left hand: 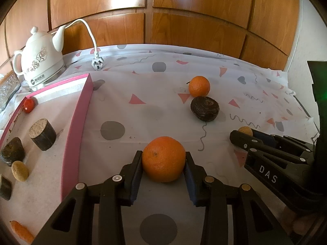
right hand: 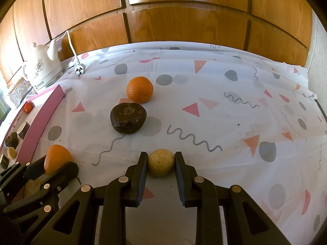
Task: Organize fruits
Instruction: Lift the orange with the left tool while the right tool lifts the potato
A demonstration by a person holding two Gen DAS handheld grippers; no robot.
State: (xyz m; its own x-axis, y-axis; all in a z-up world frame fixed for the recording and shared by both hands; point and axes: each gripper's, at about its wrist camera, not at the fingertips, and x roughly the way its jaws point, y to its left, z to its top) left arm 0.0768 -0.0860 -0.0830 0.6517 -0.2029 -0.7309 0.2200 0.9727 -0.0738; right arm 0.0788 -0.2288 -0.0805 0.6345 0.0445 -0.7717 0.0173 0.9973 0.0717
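Left claw (left hand: 163,159) clamped on orange (left hand: 163,158); right claw (right hand: 161,163) clamped on yellow ball (right hand: 161,163). Pink tray (left hand: 76,126) left: red tomato (left hand: 28,105), dark cylinders (left hand: 42,134), carrot (left hand: 21,231).

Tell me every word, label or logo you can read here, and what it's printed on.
"DAS": white letters on the right gripper, seen from the left wrist camera.
Round logo with small print on the base of the white kettle: too small to read.
Nothing else legible.
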